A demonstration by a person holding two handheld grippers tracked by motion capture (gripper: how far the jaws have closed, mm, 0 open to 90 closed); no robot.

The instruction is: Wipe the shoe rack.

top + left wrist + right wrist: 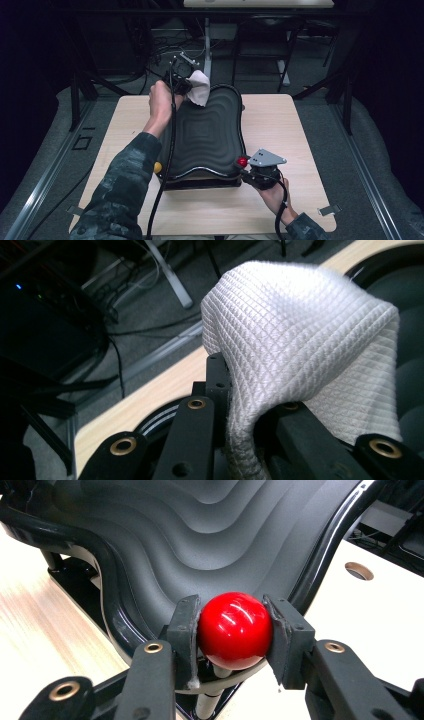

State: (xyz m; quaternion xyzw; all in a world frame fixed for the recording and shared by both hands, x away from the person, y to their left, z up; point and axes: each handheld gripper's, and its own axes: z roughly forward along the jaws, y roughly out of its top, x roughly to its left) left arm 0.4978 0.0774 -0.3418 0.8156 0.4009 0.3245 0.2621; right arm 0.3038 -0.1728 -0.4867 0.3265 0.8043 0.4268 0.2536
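Note:
A black board with a wavy ribbed top [207, 130] rests on a low frame on the wooden table [280, 125]. At the board's far left corner my left gripper [181, 80] is shut on a white waffle-weave cloth [200, 87]. The cloth [300, 330] drapes over the jaws, pinched between them, above the board's edge. At the near right corner my right gripper [248, 168] is shut on a glossy red ball knob [242, 161]. In the right gripper view both pads press the sides of the red ball [235, 630], which stands on a short stem by the board's rim [320, 555].
A yellow ball knob [158, 167] sits at the board's near left corner beside my left sleeve. The table [50, 630] has a round hole [359, 570] to the board's side. Dark stands, cables and a desk leg [206, 45] lie beyond the far edge.

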